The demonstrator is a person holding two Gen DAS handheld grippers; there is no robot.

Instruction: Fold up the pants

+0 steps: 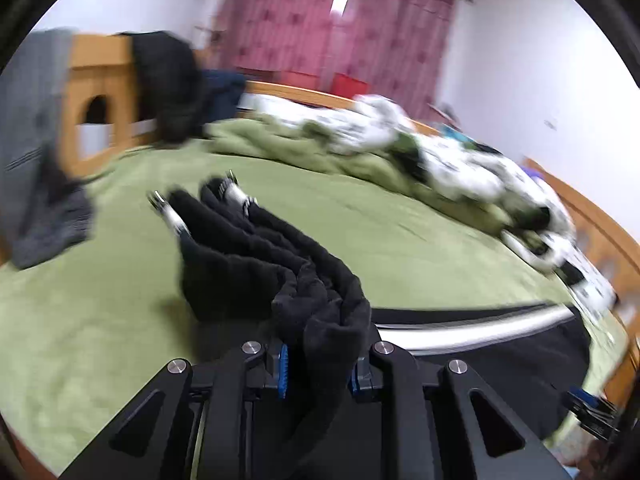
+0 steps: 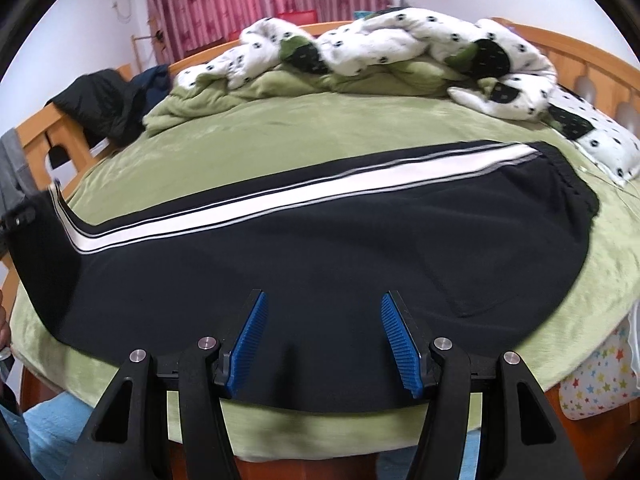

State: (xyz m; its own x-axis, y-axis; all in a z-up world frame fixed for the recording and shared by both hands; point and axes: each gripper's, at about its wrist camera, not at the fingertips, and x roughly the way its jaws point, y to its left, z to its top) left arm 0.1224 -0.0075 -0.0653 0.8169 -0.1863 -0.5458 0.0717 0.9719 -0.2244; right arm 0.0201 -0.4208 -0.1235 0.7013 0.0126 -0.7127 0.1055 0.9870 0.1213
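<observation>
Left gripper (image 1: 318, 370): jaws clenched on a bunched fold of the black pants (image 2: 280, 248), the leg end gathered between the blue pads (image 1: 283, 372) and lifted clear of the bed (image 1: 100, 320). From the grip outward, a rope of dark cloth trailing forward to the striped cuffs (image 1: 236, 194), which hang just above the green cover; view smeared by motion.

Right gripper (image 2: 322, 344): jaws released, standing apart with nothing between the ribbed pads (image 2: 250, 338), poised just over the near edge of the pants at mid-length. Beyond them, the body of the garment lying flat across the bed, white side stripe (image 2: 280, 204) running its length, waistband (image 2: 576, 188) at the far right, raised leg end at the far left.

Step in hand, as judged: carrying the leg end over toward the waistband for a fold across the length. For a clean result:
- grip kept firm on both cuffs, so neither layer slips out;
- cloth carried high enough to clear the flat part, then laid down rather than dropped;
- cuffs set square on the waistband, stripe over stripe;
- free gripper used to pin the fold line at mid-length.

Rumpled spotted quilt (image 2: 400, 44) well beyond the garment, clear of the fold path.
</observation>
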